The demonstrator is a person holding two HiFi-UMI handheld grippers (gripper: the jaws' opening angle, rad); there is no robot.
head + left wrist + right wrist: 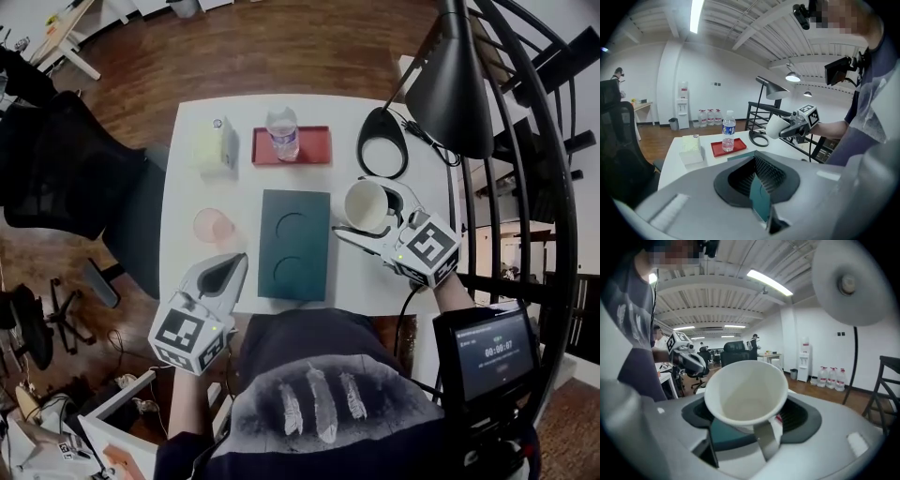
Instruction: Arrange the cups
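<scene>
My right gripper (377, 225) is shut on a white paper cup (367, 204) and holds it up in the air over the table's right side, just right of the dark green tray (294, 274) with two round recesses. In the right gripper view the cup (746, 391) tilts mouth-first towards the camera between the jaws. A pink translucent cup (214, 225) stands on the table left of the tray. My left gripper (231, 270) is shut and empty near the table's front left edge; the left gripper view looks past it (759, 190) to the raised white cup (775, 126).
At the back of the white table (178, 216) a water bottle (283, 133) stands on a red tray (315, 150), with a tissue box (214, 145) to its left. A black desk lamp (452, 84) and its ring base (382, 142) occupy the right side. An office chair (66, 169) is at the left.
</scene>
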